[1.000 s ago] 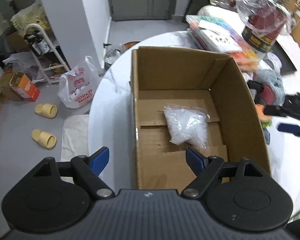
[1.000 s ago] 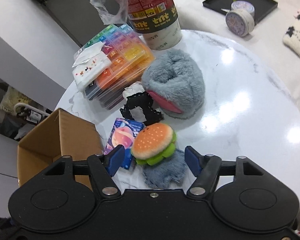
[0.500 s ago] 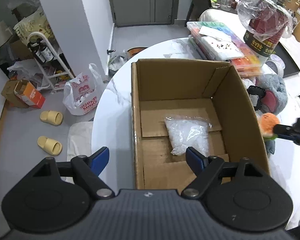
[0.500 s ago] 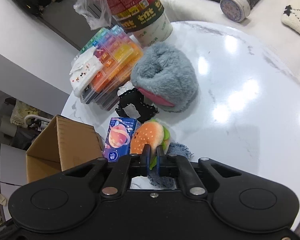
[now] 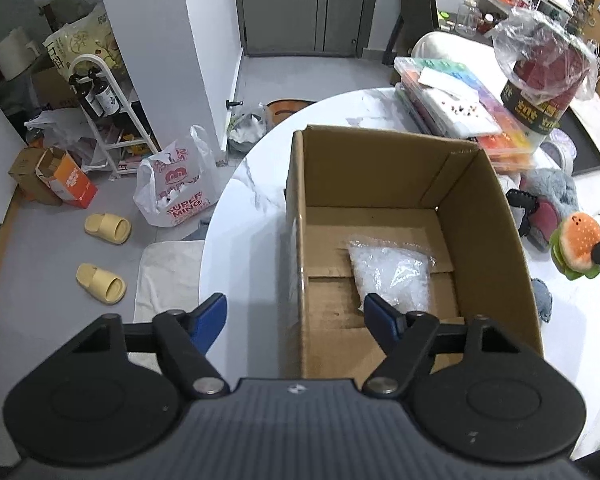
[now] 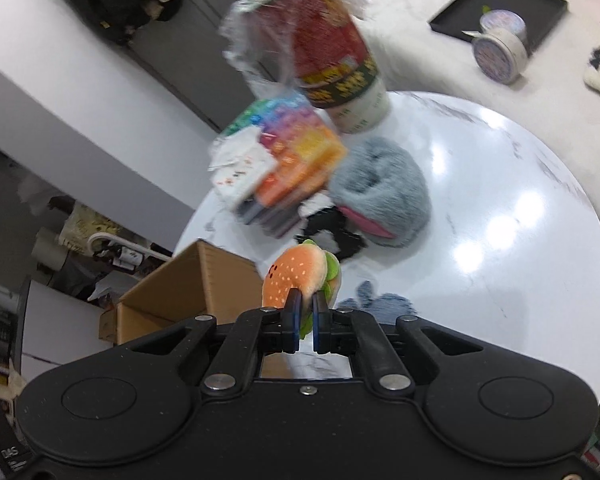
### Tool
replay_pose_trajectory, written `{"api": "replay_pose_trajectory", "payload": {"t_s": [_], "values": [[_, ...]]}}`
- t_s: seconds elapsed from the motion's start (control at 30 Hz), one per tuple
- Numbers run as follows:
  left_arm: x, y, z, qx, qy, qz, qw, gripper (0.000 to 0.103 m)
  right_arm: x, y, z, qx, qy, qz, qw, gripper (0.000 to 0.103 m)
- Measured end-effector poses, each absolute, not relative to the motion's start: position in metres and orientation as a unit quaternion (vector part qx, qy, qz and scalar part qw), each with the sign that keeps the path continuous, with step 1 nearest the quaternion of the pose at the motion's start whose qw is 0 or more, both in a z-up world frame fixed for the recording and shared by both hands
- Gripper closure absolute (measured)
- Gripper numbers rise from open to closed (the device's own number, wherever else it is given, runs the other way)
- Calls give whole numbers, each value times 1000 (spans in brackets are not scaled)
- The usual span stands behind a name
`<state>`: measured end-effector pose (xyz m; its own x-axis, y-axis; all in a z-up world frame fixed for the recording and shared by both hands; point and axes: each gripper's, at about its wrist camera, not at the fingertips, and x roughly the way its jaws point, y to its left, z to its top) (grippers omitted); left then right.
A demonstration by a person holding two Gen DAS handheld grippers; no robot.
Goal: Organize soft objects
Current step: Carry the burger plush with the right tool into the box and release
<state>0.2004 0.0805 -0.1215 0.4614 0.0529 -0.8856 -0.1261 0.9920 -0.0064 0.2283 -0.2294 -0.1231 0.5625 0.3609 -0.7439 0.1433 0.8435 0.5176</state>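
My right gripper [image 6: 305, 306] is shut on a plush hamburger [image 6: 296, 274] and holds it above the white round table, right of the open cardboard box [image 6: 188, 280]. The burger also shows in the left wrist view [image 5: 578, 242], beside the box [image 5: 496, 208]. A clear plastic bag [image 5: 388, 276] lies on the box floor. My left gripper [image 5: 294, 314] is open and empty, above the box's near left wall. A grey furry plush [image 6: 384, 196] and a blue denim piece [image 6: 376, 306] lie on the table.
A stack of colourful pill organisers [image 6: 288, 160] and a wrapped snack tub [image 6: 336, 64] stand at the table's far side. A black lace item [image 6: 332, 230] lies by the grey plush. A black tray [image 6: 500, 12] sits beyond. Slippers [image 5: 108, 228] and bags lie on the floor.
My right gripper closed on the plush hamburger and lifted it off the table toward the box. The left gripper rose slightly and stayed open.
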Motion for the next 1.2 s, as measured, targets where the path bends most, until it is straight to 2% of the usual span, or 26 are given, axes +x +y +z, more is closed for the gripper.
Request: {"api": "replay_pose_trajectory", "payload": {"t_s": [0.17, 0.3, 0.33, 0.67, 1.0, 1.03, 1.07, 1.13, 1.2], "values": [[200, 85, -120, -63, 511, 43, 856, 47, 228, -212, -104, 250, 452, 83, 852, 97], [199, 87, -119, -72, 503, 37, 860, 54, 227, -198, -89, 233, 443, 97, 860, 97], [198, 88, -119, -77, 502, 38, 860, 58, 228, -194, -87, 229, 443, 101, 861, 97], [182, 78, -99, -108, 454, -13, 884, 60, 235, -139, -82, 201, 456, 164, 852, 97], [193, 72, -101, -103, 447, -40, 888, 61, 244, -105, -85, 211, 480, 212, 824, 94], [195, 74, -103, -109, 445, -43, 888, 63, 246, -100, -88, 214, 486, 222, 818, 94], [197, 76, -105, -118, 445, -47, 887, 78, 247, -97, -89, 217, 490, 226, 814, 94], [200, 80, -109, -141, 446, -61, 882, 99, 248, -92, -91, 220, 494, 231, 809, 95], [199, 82, -109, -150, 436, -67, 885, 103, 247, -88, -91, 222, 495, 237, 806, 95]]}}
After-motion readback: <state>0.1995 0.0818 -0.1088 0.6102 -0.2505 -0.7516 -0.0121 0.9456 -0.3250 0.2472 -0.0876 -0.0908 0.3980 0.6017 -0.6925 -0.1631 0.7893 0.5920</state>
